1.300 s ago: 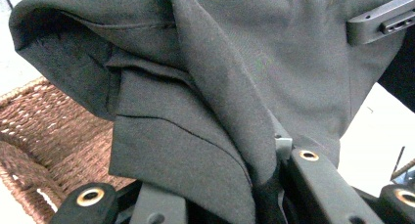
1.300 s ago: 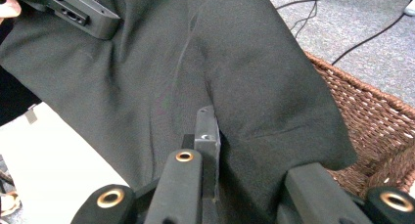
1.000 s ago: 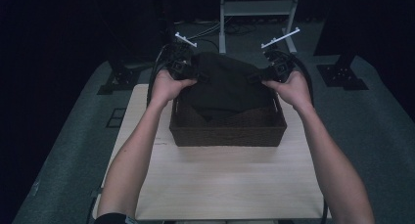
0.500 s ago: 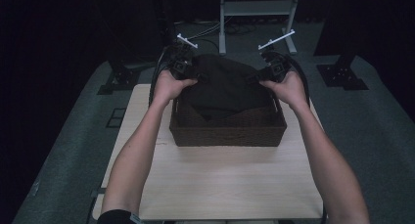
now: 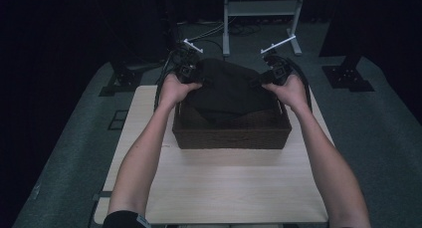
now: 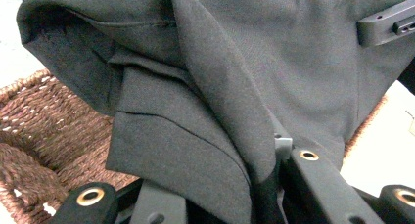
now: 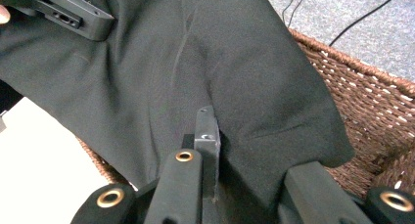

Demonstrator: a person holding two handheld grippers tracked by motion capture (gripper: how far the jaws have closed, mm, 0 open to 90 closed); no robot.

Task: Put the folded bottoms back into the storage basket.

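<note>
A folded dark grey cloth [image 5: 226, 91] hangs over a brown wicker basket [image 5: 231, 133], its lower part sagging inside. My left gripper [image 5: 191, 74] is shut on the cloth's left edge and my right gripper [image 5: 271, 76] on its right edge, both at the basket's far corners. In the left gripper view the cloth [image 6: 205, 87] is pinched between the jaws of the left gripper [image 6: 244, 185], with the basket [image 6: 44, 131] below. In the right gripper view the right gripper [image 7: 249, 155] clamps the cloth [image 7: 195, 62] over the basket rim [image 7: 372, 92].
The basket stands at the far middle of a light wooden tabletop [image 5: 224, 188]. Grey carpet surrounds the table. A white metal stand [image 5: 261, 9] and cables lie behind, and black stand bases sit at the left [image 5: 117, 81] and right [image 5: 348, 76].
Both hands have come down a little with the cloth, which now sags deeper into the basket. Both grips are unchanged.
</note>
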